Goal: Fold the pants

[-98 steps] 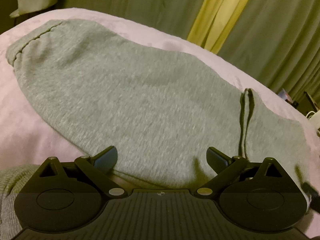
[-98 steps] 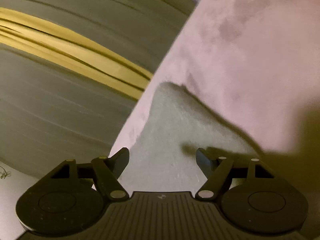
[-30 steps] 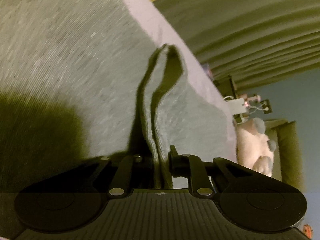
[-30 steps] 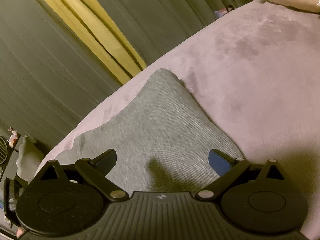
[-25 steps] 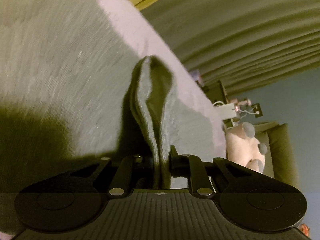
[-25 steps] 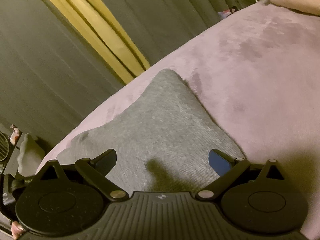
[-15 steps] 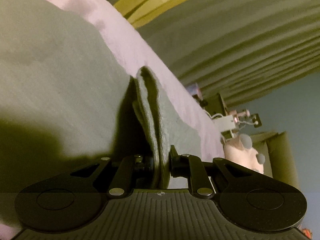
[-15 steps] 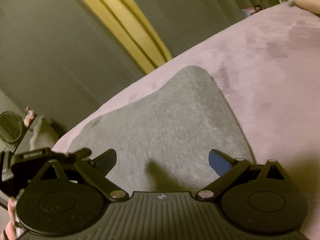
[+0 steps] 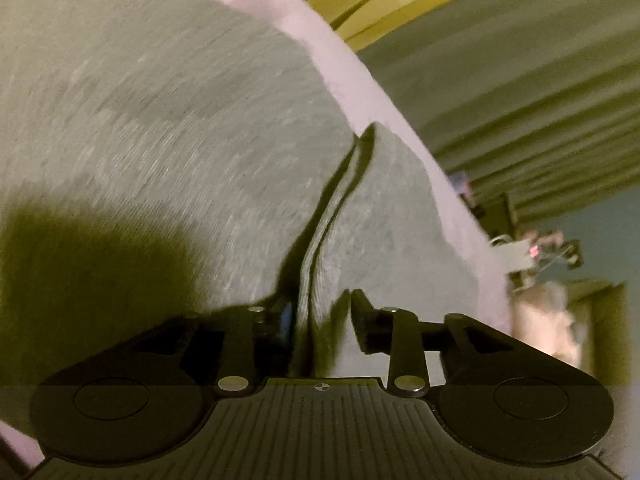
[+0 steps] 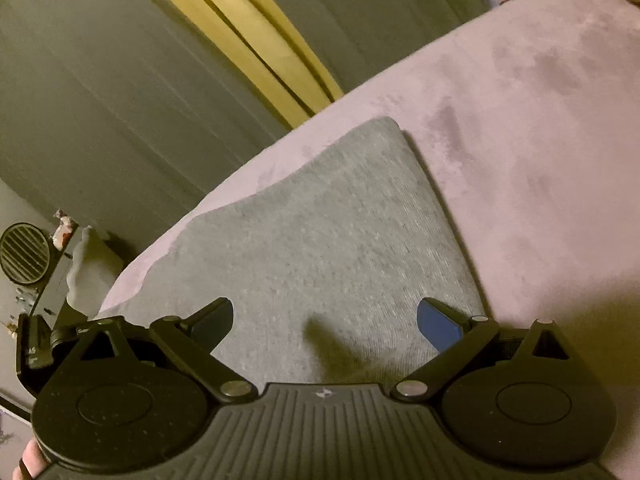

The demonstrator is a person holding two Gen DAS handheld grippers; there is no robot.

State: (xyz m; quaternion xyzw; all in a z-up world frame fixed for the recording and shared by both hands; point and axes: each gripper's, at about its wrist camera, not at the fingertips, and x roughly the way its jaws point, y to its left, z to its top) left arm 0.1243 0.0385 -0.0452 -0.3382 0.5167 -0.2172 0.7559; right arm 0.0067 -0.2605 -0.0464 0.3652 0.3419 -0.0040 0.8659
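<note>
The grey pants (image 9: 168, 128) lie spread on a pink bed cover (image 9: 352, 80). In the left wrist view a raised fold of the pants (image 9: 324, 224) runs from the far edge down between my fingers. My left gripper (image 9: 320, 312) has its jaws parted a little; the fold lies against the left finger and stands apart from the right one. In the right wrist view a pointed end of the grey pants (image 10: 340, 220) lies flat on the cover. My right gripper (image 10: 326, 320) hovers over it, wide open and empty.
Grey and yellow curtains (image 10: 240, 40) hang behind the bed. A stuffed toy (image 9: 548, 312) and small devices (image 9: 532, 252) sit past the bed's right end. A round fan (image 10: 24, 252) and my left gripper's body (image 10: 44, 344) show at the left of the right wrist view.
My left gripper was shut on the fold of the pants; its jaws have now parted and the fold has sunk lower. My right gripper stayed open and shifted slightly over the pants' end.
</note>
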